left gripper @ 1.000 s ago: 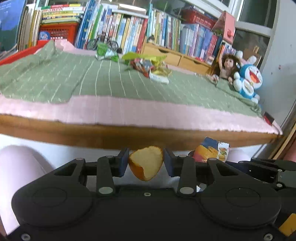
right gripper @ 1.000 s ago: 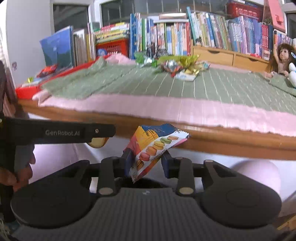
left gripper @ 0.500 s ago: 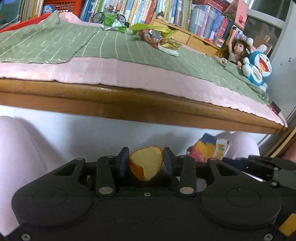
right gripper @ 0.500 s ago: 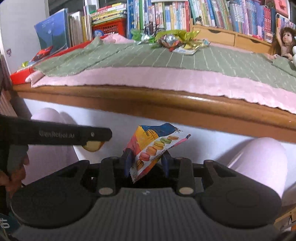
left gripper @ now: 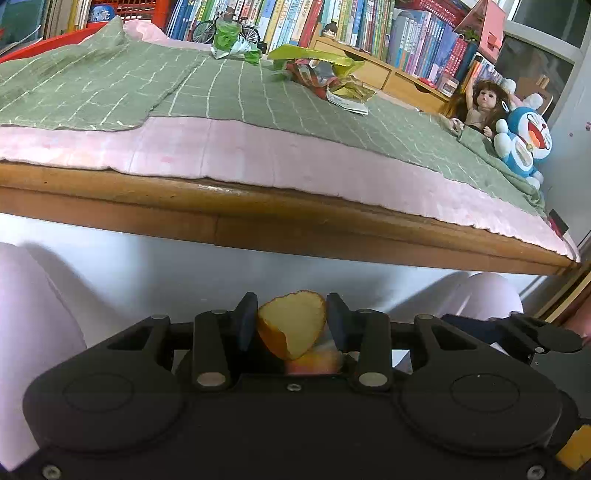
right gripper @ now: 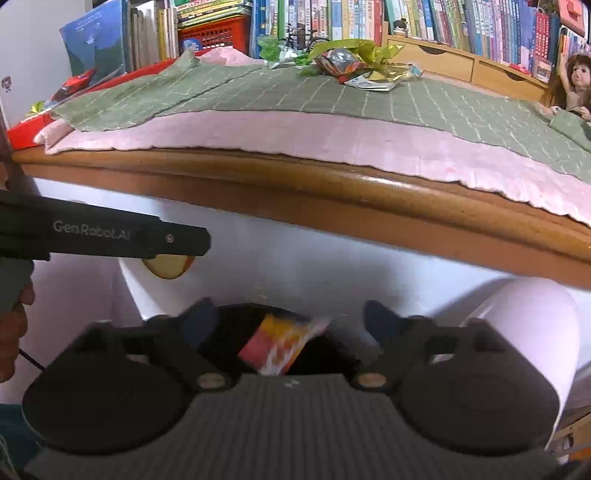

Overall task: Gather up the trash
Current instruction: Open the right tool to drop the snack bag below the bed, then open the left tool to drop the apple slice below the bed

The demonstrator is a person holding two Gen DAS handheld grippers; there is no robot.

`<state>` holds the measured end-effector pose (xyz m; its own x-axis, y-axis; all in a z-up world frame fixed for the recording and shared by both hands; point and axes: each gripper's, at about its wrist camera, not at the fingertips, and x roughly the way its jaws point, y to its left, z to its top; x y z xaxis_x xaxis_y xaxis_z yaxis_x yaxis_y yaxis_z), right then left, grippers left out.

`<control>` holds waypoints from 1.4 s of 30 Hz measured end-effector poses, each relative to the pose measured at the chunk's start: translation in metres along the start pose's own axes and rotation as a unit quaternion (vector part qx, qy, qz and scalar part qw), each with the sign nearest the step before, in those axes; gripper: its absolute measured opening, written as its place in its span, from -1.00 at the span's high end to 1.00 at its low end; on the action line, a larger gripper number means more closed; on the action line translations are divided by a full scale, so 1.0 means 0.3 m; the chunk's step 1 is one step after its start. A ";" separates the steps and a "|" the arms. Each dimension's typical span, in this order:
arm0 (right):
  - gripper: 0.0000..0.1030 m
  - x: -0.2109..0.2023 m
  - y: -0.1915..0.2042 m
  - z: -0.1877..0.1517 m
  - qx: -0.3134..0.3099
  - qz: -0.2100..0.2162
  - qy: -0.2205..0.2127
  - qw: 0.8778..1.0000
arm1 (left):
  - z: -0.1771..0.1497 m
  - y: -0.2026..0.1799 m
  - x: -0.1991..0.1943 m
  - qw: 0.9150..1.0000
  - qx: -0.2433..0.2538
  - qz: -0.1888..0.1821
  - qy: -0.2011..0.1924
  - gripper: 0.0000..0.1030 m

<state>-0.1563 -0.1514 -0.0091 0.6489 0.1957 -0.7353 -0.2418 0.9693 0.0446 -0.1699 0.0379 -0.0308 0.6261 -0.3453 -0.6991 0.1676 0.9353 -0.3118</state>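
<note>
A wide bed (left gripper: 295,206) with a wooden front rail fills both views, and both tools hang below and in front of that rail. A pink sheet (left gripper: 258,155) lies along the front edge of the bed, with a green checked blanket (left gripper: 229,99) over it reaching toward the back edge. Behind the back edge stands a long row of books (right gripper: 424,18), with a low wooden drawer unit (right gripper: 436,62) in front of them toward the right. At the right edge of the bed sit a doll (left gripper: 480,107) and, just beside it, a blue plush toy (left gripper: 524,144).

Near the middle of the back edge lies a pile of crumpled wrappers (left gripper: 325,77), green, yellow and foil, on the blanket, with a green bag (left gripper: 232,42) just to its left.

Below the front rail a white bin liner (right gripper: 295,266) opens around a dark bin mouth.

The right tool (right gripper: 291,325) is blurred and its jaws are opening, spread wide; the snack packet (right gripper: 284,343) sits loose between them over the dark mouth, touching neither pad.

The left tool (left gripper: 291,325) is clenched on a piece of orange peel (left gripper: 291,323), pale inner side facing the camera, both pads pressing its edges.
</note>
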 end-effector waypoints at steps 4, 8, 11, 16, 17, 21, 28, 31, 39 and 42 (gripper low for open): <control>-1.00 0.009 -0.024 0.004 0.015 -0.018 0.007 1.000 | 0.004 -0.006 0.009 1.000 0.004 0.000 0.004 0.25; -1.00 0.013 -0.048 0.000 0.032 -0.019 0.012 0.999 | 0.001 -0.003 0.013 1.000 0.004 0.003 0.007 0.25; -1.00 0.015 -0.055 -0.004 0.036 -0.023 0.016 0.999 | -0.007 0.000 0.019 1.000 0.004 0.004 0.014 0.25; -1.00 0.017 -0.065 -0.001 0.021 -0.045 0.022 0.999 | -0.025 -0.010 0.034 1.000 0.012 0.000 0.027 0.25; -1.00 0.014 -0.068 -0.002 0.019 -0.051 0.022 0.998 | -0.029 -0.014 0.037 0.999 0.013 -0.002 0.030 0.25; -1.00 0.005 -0.082 -0.006 0.019 -0.062 0.020 0.998 | -0.038 -0.027 0.051 0.999 0.017 -0.009 0.040 0.25; -1.00 -0.016 -0.080 -0.012 -0.005 -0.075 0.016 0.997 | -0.033 -0.037 0.069 0.999 0.019 -0.003 0.044 -0.37; -1.00 -0.023 -0.081 -0.011 -0.013 -0.081 0.014 0.996 | -0.030 -0.034 0.072 0.999 0.015 0.012 0.035 -1.00; -1.00 -0.020 -0.078 -0.012 -0.011 -0.081 0.016 0.997 | -0.024 -0.003 0.090 0.998 0.010 0.032 0.050 -1.00; -1.00 -0.020 -0.073 -0.012 -0.014 -0.080 0.016 0.997 | -0.023 0.001 0.091 0.998 0.009 0.033 0.053 -1.00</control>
<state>-0.1574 -0.1742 -0.0081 0.6581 0.0336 -0.7522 -0.1569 0.9832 -0.0934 -0.1579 0.0284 -0.0544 0.5519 -0.2891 -0.7822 0.1439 0.9569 -0.2521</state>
